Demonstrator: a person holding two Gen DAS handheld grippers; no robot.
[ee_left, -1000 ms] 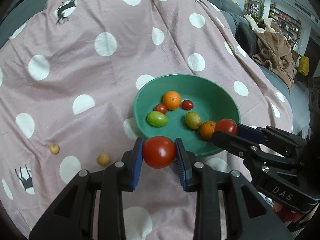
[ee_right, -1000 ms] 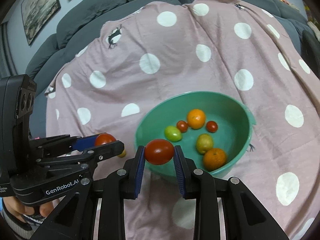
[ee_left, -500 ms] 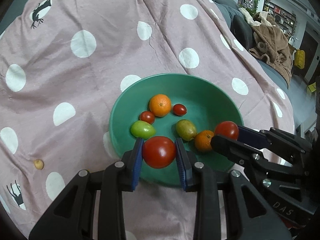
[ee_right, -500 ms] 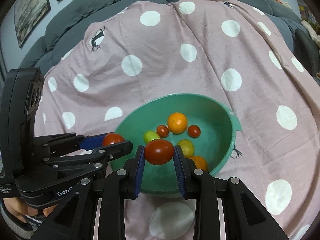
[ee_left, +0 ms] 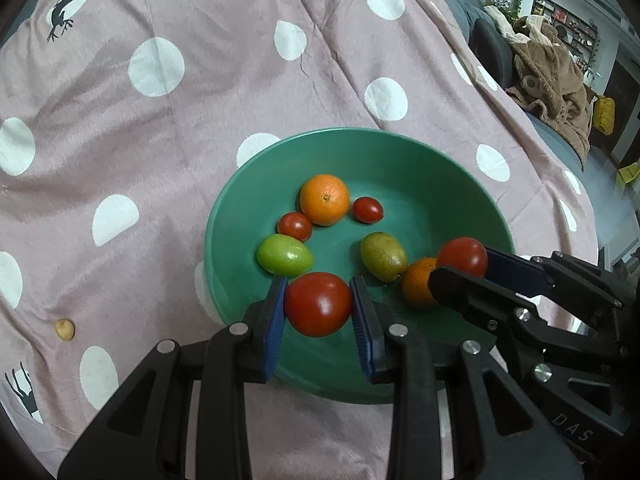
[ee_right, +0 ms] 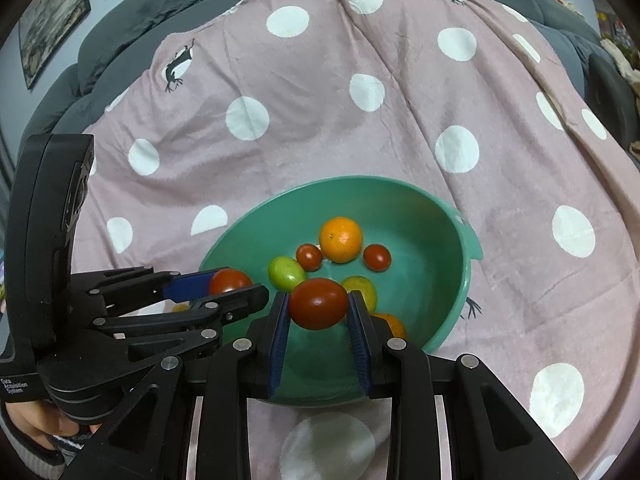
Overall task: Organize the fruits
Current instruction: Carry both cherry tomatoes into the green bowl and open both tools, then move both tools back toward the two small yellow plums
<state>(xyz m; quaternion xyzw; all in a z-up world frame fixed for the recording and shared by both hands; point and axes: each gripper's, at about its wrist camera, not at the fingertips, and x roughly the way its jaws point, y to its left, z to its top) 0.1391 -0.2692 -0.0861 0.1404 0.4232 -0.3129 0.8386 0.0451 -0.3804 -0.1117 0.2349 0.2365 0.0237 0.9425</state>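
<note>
Each gripper carries a tomato over the green bowl (ee_left: 472,184), which sits on the spotted pink cloth (ee_left: 200,120). The left gripper (ee_left: 318,306) is clamped narrow on a red tomato (ee_left: 318,305), its blue pads (ee_left: 276,316) pressing both sides; the fruit hangs above the bowl's near part, just in front of a green fruit (ee_left: 285,255). The right gripper (ee_right: 318,304) pinches a darker tomato (ee_right: 318,303) the same way, over the near half of the bowl. Both point down into the bowl — likely so the tomatoes can be let go low, among the orange (ee_left: 325,199), small tomatoes and green fruits lying there, without bouncing out.

A second ago the left tomato hung short of the near rim, over the cloth, and two small yellowish fruits showed at the left; now the bowl fills more of both views, and only one yellow fruit (ee_left: 64,329) remains in sight on the cloth — still to be gathered, it seems.
</note>
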